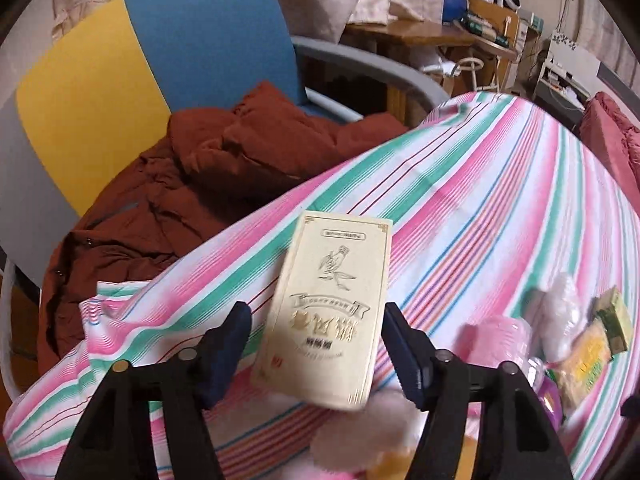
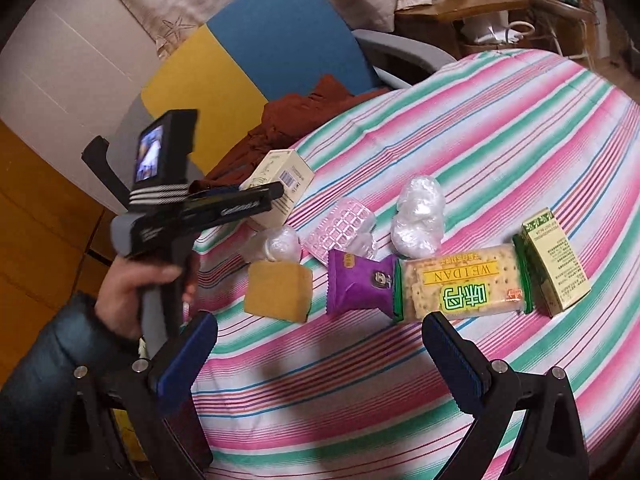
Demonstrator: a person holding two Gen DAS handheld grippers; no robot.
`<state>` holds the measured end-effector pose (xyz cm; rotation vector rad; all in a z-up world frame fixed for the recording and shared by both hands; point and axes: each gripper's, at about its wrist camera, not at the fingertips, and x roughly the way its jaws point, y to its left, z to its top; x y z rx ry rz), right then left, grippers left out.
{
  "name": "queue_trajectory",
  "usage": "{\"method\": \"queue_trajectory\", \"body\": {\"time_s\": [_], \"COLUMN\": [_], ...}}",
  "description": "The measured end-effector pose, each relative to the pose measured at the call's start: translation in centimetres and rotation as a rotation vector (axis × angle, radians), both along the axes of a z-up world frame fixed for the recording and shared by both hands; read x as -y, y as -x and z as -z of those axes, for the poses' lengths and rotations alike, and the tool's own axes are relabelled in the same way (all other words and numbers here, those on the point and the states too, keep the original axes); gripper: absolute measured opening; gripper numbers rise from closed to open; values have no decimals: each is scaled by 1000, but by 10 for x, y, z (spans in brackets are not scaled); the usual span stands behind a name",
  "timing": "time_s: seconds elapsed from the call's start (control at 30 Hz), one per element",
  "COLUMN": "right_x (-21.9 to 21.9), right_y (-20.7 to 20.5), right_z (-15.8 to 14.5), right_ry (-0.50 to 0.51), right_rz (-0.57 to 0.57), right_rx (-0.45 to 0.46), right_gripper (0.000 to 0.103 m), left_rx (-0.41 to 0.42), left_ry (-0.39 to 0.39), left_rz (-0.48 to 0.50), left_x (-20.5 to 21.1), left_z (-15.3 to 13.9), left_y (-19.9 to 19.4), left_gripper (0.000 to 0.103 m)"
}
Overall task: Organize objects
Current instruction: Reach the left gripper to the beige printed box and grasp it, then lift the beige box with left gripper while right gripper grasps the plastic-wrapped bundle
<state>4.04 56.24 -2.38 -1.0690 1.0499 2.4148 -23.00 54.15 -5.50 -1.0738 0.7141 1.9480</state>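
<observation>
A cream box with gold print (image 1: 328,300) lies tilted between the fingers of my left gripper (image 1: 316,328). The gripper is open, with a gap on the box's left side. In the right wrist view the same box (image 2: 280,184) sits at the table's left edge behind the hand-held left gripper. My right gripper (image 2: 324,340) is open and empty over the striped cloth (image 2: 440,400). Just beyond it lie a yellow sponge (image 2: 278,294), a purple packet (image 2: 360,286), a cracker pack (image 2: 460,286) and a green-cream box (image 2: 556,264). Behind them are a pink blister tray (image 2: 340,228) and clear plastic wads (image 2: 418,212).
A blue and yellow chair (image 1: 152,60) with a rust-brown jacket (image 1: 192,168) stands against the table's left edge. A person's hand (image 2: 132,292) and dark sleeve (image 2: 52,368) hold the left gripper. A cluttered wooden desk (image 1: 420,36) is at the back.
</observation>
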Motion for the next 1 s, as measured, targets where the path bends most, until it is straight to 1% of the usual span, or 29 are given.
{"method": "queue_trajectory", "body": {"time_s": [0.03, 0.07, 0.13, 0.23, 0.3, 0.4, 0.5, 0.53, 0.67, 0.83, 0.9, 1.0], "right_x": [-1, -2, -3, -4, -3, -2, 1, 3, 18, 51, 62, 77], "right_y": [0, 0, -1, 0, 1, 4, 8, 10, 19, 41, 52, 77], "right_z": [1, 2, 2, 2, 2, 4, 6, 6, 4, -4, -5, -9], "right_ry": [3, 6, 12, 5, -6, -24, -54, -64, -136, -238, -251, -271], "right_rz": [2, 5, 8, 10, 8, 3, -7, -15, -75, -218, -258, -299], "right_rx": [3, 5, 4, 4, 15, 38, 67, 78, 103, 106, 104, 86], "right_gripper": [103, 103, 103, 103, 103, 103, 103, 103, 103, 103, 103, 103], "left_rx": [15, 30, 42, 25, 24, 49, 30, 27, 24, 21, 2, 15], "left_ry": [-1, -3, -38, -82, -119, -156, -206, -218, -273, -319, -332, -360], "left_rz": [-11, -17, -24, -67, -116, -179, -215, -220, -272, -339, -362, -397], "left_x": [-1, -1, 8, 27, 51, 82, 124, 132, 179, 242, 264, 294], "left_z": [4, 6, 4, -4, -14, -28, -49, -54, -69, -82, -86, -87], "left_y": [3, 5, 3, -4, -7, -10, -25, -27, -42, -62, -73, -87], "left_gripper": [52, 51, 51, 51, 51, 51, 51, 51, 51, 51, 51, 51]}}
